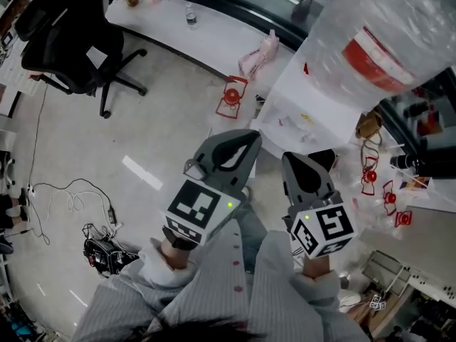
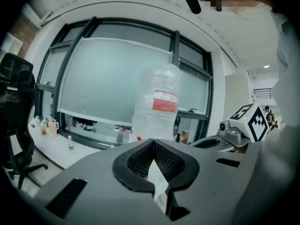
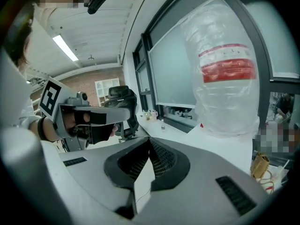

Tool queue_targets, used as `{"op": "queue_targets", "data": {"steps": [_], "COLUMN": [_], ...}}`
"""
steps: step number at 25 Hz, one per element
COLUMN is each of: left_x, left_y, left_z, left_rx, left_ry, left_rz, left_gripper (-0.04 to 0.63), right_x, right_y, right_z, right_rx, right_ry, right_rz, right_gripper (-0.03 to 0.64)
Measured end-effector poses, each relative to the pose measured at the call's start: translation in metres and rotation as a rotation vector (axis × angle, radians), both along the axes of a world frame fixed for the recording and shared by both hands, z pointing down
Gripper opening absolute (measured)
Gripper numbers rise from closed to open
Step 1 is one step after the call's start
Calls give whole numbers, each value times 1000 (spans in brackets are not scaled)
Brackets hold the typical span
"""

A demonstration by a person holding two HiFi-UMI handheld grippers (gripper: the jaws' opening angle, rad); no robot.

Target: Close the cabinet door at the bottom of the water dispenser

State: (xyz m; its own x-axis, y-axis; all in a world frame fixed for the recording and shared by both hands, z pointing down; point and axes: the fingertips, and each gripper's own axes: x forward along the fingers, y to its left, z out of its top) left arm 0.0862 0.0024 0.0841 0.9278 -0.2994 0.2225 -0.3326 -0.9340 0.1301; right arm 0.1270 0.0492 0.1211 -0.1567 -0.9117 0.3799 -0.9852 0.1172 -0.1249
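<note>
The water dispenser (image 1: pixel 303 98) is a white cabinet with a large clear bottle (image 1: pixel 377 41) with a red label on top. That bottle also shows in the left gripper view (image 2: pixel 157 102) and the right gripper view (image 3: pixel 227 78). No view shows its bottom cabinet door. My left gripper (image 1: pixel 249 137) is held in the air just short of the dispenser, jaws together and empty (image 2: pixel 153 142). My right gripper (image 1: pixel 293 159) hangs beside it, nearer the dispenser, also shut on nothing (image 3: pixel 149 139). Each gripper appears in the other's view: the right one (image 2: pixel 239 125) and the left one (image 3: pixel 89 118).
A black office chair (image 1: pixel 71 41) stands at the far left by a long white desk (image 1: pixel 206 38) with a small bottle (image 1: pixel 190 14). A pink bag (image 1: pixel 258 55) and red frames (image 1: pixel 231 98) lie near the dispenser. Cables (image 1: pixel 71 198) trail over the floor at left.
</note>
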Motion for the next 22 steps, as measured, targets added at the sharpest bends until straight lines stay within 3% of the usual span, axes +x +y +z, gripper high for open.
{"op": "queue_targets", "data": {"steps": [9,22], "left_x": [18,15], "left_y": [-24,-58], "left_z": [23,64], "left_rx": [-41,-92], "left_ry": [-46,-99], "left_rz": [49,158], "left_gripper": [11,11], "right_x": [3,6], "right_y": [-20,-53], "right_z": [23,49], "right_rx": [-68,-107], "right_ry": [-29,-51], "right_rz": [-2,137], "right_gripper": [14,14]}}
